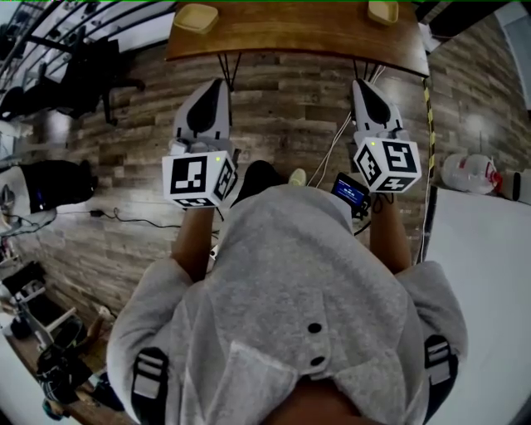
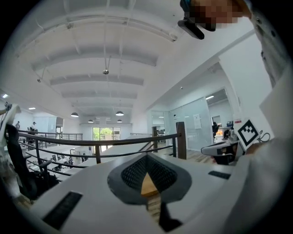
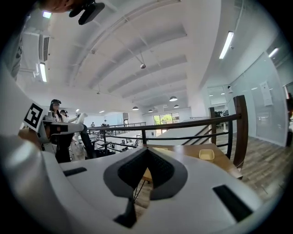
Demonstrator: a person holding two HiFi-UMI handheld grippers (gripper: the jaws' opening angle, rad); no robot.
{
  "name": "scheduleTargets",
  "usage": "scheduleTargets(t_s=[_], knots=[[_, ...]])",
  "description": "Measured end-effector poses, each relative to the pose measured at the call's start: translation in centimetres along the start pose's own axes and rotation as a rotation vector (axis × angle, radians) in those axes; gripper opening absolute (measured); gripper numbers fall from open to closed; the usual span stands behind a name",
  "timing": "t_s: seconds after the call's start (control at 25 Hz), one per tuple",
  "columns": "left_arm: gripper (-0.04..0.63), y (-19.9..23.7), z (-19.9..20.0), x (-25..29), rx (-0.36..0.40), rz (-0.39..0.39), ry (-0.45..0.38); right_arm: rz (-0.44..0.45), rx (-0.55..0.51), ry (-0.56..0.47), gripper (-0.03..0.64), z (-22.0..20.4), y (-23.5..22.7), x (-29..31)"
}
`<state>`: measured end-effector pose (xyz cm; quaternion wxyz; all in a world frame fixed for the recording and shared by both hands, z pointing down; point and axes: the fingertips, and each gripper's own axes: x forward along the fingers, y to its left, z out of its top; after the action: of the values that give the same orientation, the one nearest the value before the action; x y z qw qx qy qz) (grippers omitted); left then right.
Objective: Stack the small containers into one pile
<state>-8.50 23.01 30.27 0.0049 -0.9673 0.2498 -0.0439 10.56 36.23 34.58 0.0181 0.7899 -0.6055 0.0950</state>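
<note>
We stand at the near side of a wooden table (image 1: 299, 37), and everything here is placed from that table. Two small yellow containers sit on its top, back from the near edge. The left-hand container (image 1: 197, 17) lies toward the table's left end and the right-hand container (image 1: 382, 11) toward its right end. They are well apart, with bare wood between them, and neither is stacked on anything.

Our left gripper (image 1: 220, 81) is short of the table's near edge, over the plank floor (image 1: 282, 108), and its nose points at the table, roughly in line with the left-hand container. In the left gripper view its two dark pads meet at the tip, so it is clenched with nothing between them. A wedge of the tabletop shows through the gap below the tip.

Our right gripper (image 1: 359, 83) is also short of the near edge, toward the table's right end, and is aimed roughly at the right-hand container. In the right gripper view its pads are pressed together at the tip and grasp nothing. That container appears beyond them, on the tabletop to the right of the tip.

Neither gripper touches the table or a container. A dark railing (image 3: 183, 125) runs past the table's far side. On our side of the table, a small lit screen (image 1: 352, 192) sits by our right wrist.
</note>
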Motion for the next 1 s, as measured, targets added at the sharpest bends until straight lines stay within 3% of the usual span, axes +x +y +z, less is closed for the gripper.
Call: scheduleTargets(t_s=[0.48, 1.0], knots=[[0.014, -0.1, 0.3, 1.2, 0.030, -0.033, -0.006, -0.005, -0.026, -0.009, 0.009, 0.4, 0.6, 0.9], [0.014, 3.8, -0.4, 7.1, 0.007, -0.047, -0.011, -0.049, -0.066, 0.018, 0.009, 1.3, -1.2, 6.7]])
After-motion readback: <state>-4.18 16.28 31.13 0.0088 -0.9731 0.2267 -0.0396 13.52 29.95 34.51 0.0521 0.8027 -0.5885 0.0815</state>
